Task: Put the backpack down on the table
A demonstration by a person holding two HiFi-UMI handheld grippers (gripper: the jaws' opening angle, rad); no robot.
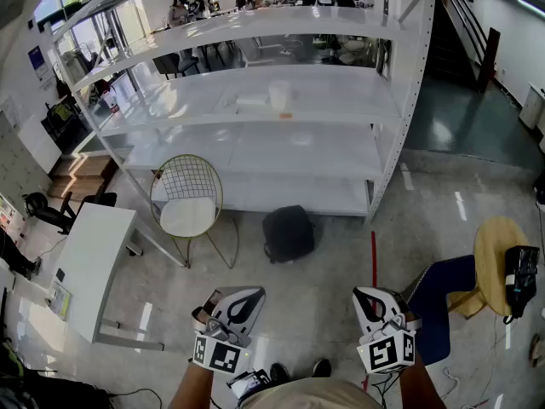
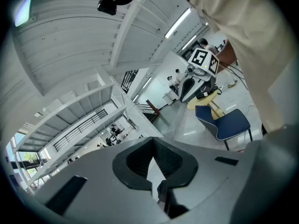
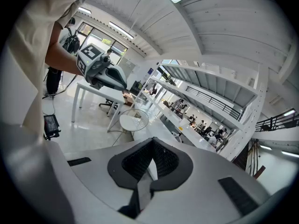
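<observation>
The room had a pale, shiny floor (image 1: 324,305) and a tall white shelving rack (image 1: 255,100) across the upper part of the head view; the people behind it were too small to make out. The black backpack (image 1: 288,233) lay on the floor at the middle of the frame, just in front of the rack's lowest shelf and well apart from the white table (image 1: 89,262) at the left; its straps could not be told. The left gripper (image 1: 243,305) and the right gripper (image 1: 373,303) stood at the lower edge with jaws pressed together and nothing between them; the forearms were cut off there. A black item (image 1: 520,278) on the round yellow table (image 1: 494,241) at the right edge was unclear.
</observation>
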